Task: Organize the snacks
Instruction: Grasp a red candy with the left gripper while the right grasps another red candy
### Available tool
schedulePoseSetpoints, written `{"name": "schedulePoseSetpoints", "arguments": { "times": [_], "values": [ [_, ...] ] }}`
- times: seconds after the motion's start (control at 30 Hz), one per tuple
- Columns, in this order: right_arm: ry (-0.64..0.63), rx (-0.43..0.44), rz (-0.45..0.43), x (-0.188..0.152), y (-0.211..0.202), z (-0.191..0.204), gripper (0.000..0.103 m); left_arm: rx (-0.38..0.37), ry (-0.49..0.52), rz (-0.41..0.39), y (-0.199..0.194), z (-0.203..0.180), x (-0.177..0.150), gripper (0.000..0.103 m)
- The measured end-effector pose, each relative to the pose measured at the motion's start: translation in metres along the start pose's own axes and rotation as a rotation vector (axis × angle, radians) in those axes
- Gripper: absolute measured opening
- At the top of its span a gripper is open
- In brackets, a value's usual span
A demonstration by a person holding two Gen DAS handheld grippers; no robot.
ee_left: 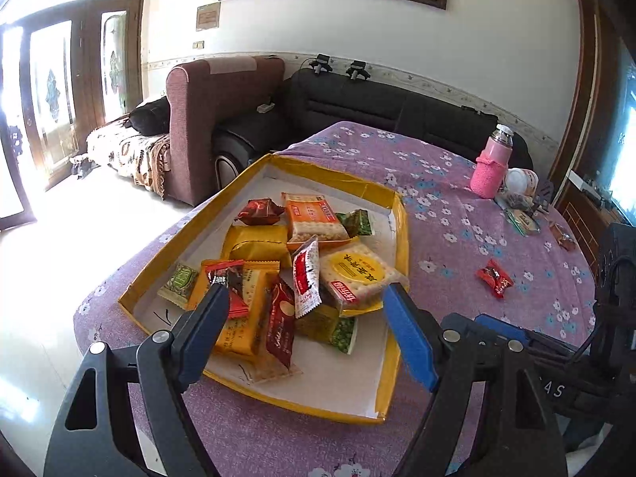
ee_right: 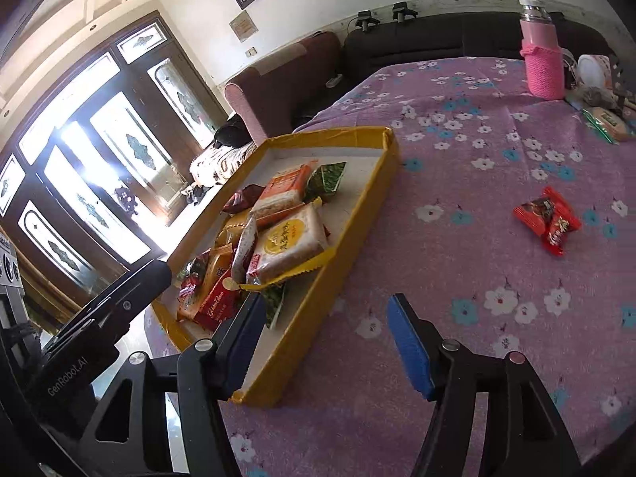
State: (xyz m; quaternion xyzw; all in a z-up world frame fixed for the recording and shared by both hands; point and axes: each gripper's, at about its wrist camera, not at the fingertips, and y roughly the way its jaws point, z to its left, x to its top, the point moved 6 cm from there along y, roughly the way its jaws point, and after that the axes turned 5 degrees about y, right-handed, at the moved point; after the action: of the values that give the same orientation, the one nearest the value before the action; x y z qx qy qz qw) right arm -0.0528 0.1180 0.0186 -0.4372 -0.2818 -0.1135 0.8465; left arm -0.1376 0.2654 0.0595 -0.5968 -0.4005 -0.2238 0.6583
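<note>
Most of the snacks are already being kept in the yellow tray [ee_left: 400, 238], which is lying in the centre of the left wrist view and at centre left of the right wrist view, on the purple flowered cloth [ee_right: 477, 151]. A loose heap of packets is being held by it: a round cracker pack [ee_left: 357, 274] with a yellow label, an orange biscuit pack [ee_left: 314, 216], a dark red sachet [ee_left: 280, 318], a plain yellow packet [ee_left: 258, 240] and some small green ones. The packets are overlapping and tilted, so the heap is looking untidy.

The task is judged to be well advanced but not finished. A red candy [ee_right: 546, 218] is still lying alone on the cloth at centre right of the right wrist view, well apart from the tray. More small packets [ee_left: 524, 220] are being seen near the pink bottle [ee_left: 493, 163] at the upper right, too small to be told exactly.

The left gripper [ee_left: 308, 298] is being held spread wide above the near end of the heap, with nothing pressed by its pads. The right gripper [ee_right: 326, 320] is also being held released and empty, just beside the near corner of the tray, at the lower centre of its view.
</note>
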Motion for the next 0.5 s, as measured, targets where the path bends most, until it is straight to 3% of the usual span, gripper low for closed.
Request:
{"name": "schedulePoseSetpoints", "arguments": {
  "times": [0.3, 0.5],
  "values": [
    [0.065, -0.009, -0.052, 0.004, -0.031, -0.038, 0.067, -0.034, 0.035, 0.009, -0.008, -0.024, 0.0, 0.08],
    [0.165, -0.107, -0.128, 0.012, -0.071, -0.106, 0.067, -0.167, 0.012, 0.008, -0.015, -0.036, 0.0, 0.08]
  ]
}}
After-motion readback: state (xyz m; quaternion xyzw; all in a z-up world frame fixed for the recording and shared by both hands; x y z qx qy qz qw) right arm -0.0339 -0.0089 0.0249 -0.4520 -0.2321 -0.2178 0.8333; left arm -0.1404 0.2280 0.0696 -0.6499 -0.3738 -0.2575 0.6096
